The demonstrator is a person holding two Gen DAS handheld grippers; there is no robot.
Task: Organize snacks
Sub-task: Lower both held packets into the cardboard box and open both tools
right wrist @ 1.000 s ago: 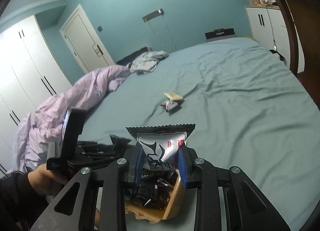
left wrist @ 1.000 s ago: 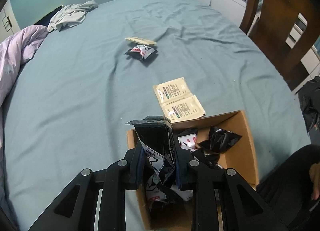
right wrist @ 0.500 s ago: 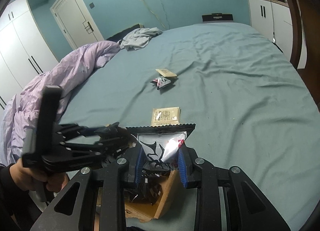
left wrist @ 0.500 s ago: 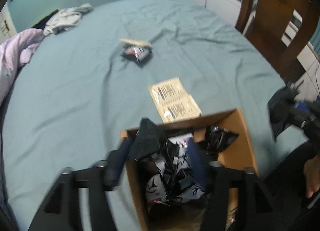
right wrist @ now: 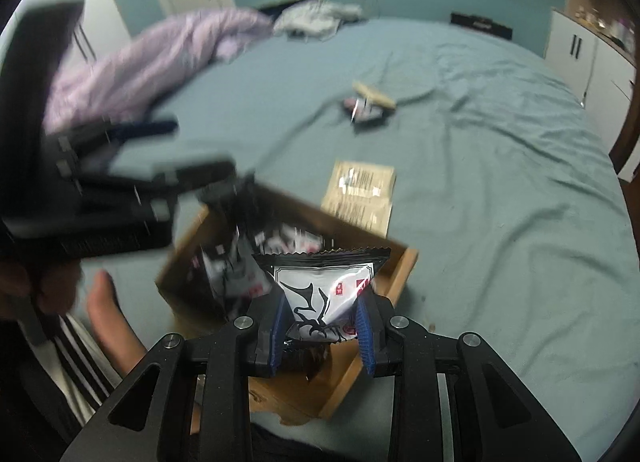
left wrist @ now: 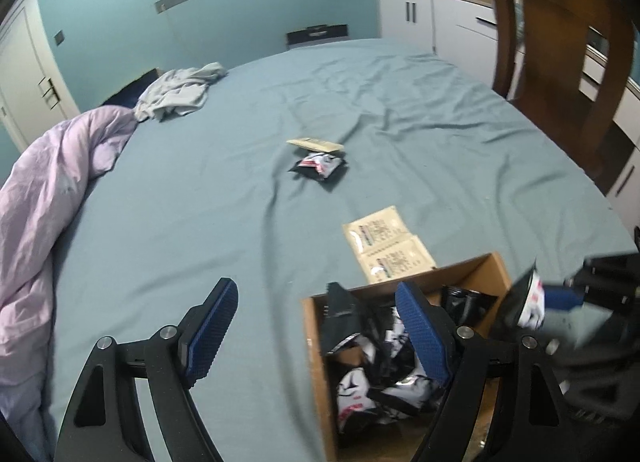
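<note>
An open cardboard box [left wrist: 316,346] on the blue bed holds several black-and-white snack packets [left wrist: 356,386]. My left gripper [left wrist: 316,294] hangs over the box's left wall, its jaws opening wide with nothing gripped between them. My right gripper [right wrist: 322,314] is shut on a black-and-white snack packet [right wrist: 324,290], held above the box's near rim [right wrist: 400,270]. In the left wrist view it comes in from the right with that packet [left wrist: 528,302]. On the sheet lie two beige sachets [left wrist: 386,250], another black packet [left wrist: 320,165] and a beige bar [left wrist: 316,145].
A lilac duvet [left wrist: 48,197] is heaped along the bed's left side, with a grey garment [left wrist: 180,91] at the far end. A wooden chair [left wrist: 560,61] and white cabinets [left wrist: 420,17] stand to the right of the bed.
My left gripper let its black packet drop into the box, spread its jaws and rose. My right gripper carried its packet sideways until it hung over the box.
</note>
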